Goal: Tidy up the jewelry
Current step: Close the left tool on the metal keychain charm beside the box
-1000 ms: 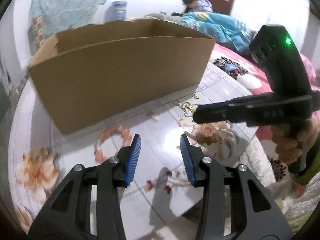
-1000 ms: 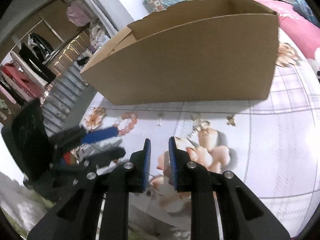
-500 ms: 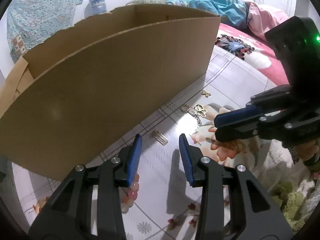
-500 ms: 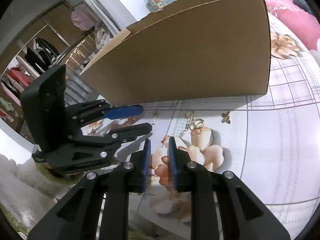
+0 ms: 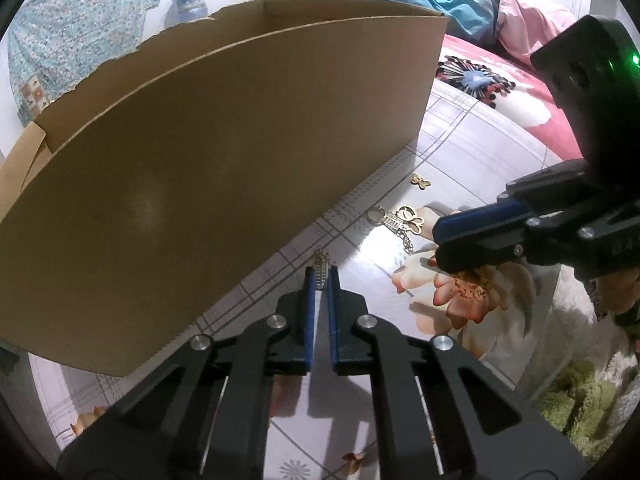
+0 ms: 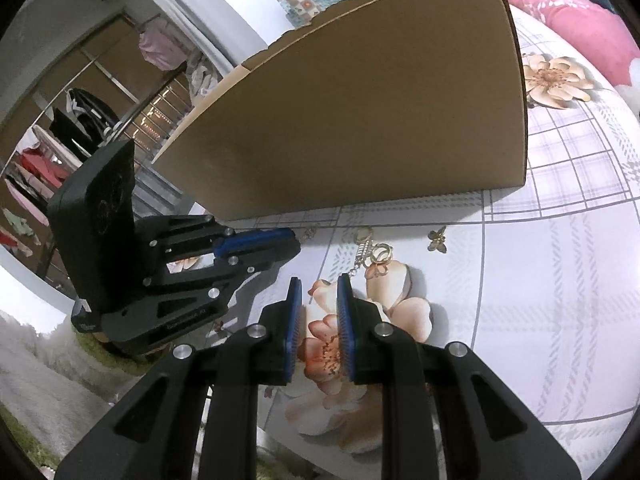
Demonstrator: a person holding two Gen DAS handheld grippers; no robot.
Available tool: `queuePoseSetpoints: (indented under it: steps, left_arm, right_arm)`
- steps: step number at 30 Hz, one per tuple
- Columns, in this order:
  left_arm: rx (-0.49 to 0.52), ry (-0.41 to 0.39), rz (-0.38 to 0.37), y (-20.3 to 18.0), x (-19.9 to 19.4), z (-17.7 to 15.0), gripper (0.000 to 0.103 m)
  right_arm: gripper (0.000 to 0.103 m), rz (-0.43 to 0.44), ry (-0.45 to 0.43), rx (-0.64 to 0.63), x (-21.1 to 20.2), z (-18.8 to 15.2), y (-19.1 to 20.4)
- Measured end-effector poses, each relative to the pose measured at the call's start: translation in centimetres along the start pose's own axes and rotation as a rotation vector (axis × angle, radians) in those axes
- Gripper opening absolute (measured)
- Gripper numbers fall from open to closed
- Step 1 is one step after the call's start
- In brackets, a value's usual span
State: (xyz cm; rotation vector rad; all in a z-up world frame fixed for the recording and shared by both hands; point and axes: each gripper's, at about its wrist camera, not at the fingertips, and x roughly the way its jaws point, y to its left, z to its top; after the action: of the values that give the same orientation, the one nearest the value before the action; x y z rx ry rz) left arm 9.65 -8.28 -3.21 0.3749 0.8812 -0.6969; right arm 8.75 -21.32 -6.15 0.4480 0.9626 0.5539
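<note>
Flowery table (image 5: 472,144), cardboard box (image 5: 224,152) at the back. Your left gripper (image 5: 321,278) fingers are clamped on just the end of the small silver clip (image 5: 321,268), so lifting fast could drop it. Right gripper (image 6: 319,312) fingers sit slightly apart, empty, near the keychain (image 6: 370,250).

Box (image 6: 360,120): brown cardboard, standing on the flowered cloth (image 6: 560,300).
Keyring (image 6: 370,250): gold, on the cloth just in front of the box.
Butterfly charm (image 6: 437,239): right of the keyring, near the box.
Left gripper (image 6: 294,242): left of the keyring, by the box's base.
Right gripper (image 6: 318,300): jaws slightly apart, nothing between, nearer than the keyring.
</note>
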Motion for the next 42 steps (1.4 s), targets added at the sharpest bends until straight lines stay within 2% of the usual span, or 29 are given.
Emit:
queuePoseSetpoints:
  steps: [8,10,21,23,24,30,36,40,42]
  left_arm:
    - [-0.002,-0.006,0.004,-1.3,-0.7,-1.0,0.005]
    - [-0.001,-0.015,0.003,-1.7,-1.2,-1.3,0.000]
    - [-0.040,-0.024,-0.011,-2.1,-2.8,-2.9,0.000]
    - [-0.039,-0.030,-0.001,-1.9,-2.7,-2.7,0.006]
    - [-0.035,-0.033,0.006,-1.9,-2.6,-2.6,0.013]
    - [0.018,-0.046,0.020,-1.6,-1.9,-1.4,0.021]
    - [0.055,-0.015,-0.001,-1.1,-0.7,-0.9,0.020]
    - [0.064,-0.009,-0.033,-1.1,-0.6,-0.8,0.005]
    - [0.070,-0.006,-0.031,-1.2,-0.7,-0.9,0.005]
  right_arm:
    - [0.019,-0.006,-0.009,-0.002,-0.5,-0.1,0.5]
    - [0.019,-0.009,-0.011,-0.005,-0.8,-0.2,0.6]
    - [0.019,-0.022,0.000,-0.004,-0.9,-0.5,1.0]
    - [0.019,-0.021,0.001,-0.006,-0.8,-0.4,1.1]
    - [0.019,-0.022,0.001,-0.007,-0.8,-0.4,1.2]
    - [0.019,-0.025,-0.005,-0.022,-0.7,-0.2,2.0]
    - [0.019,-0.030,0.000,-0.029,-0.6,-0.2,1.9]
    - [0.019,-0.040,-0.004,-0.034,-0.5,-0.1,1.9]
    - [0.019,-0.053,-0.007,-0.043,-0.4,0.0,2.2]
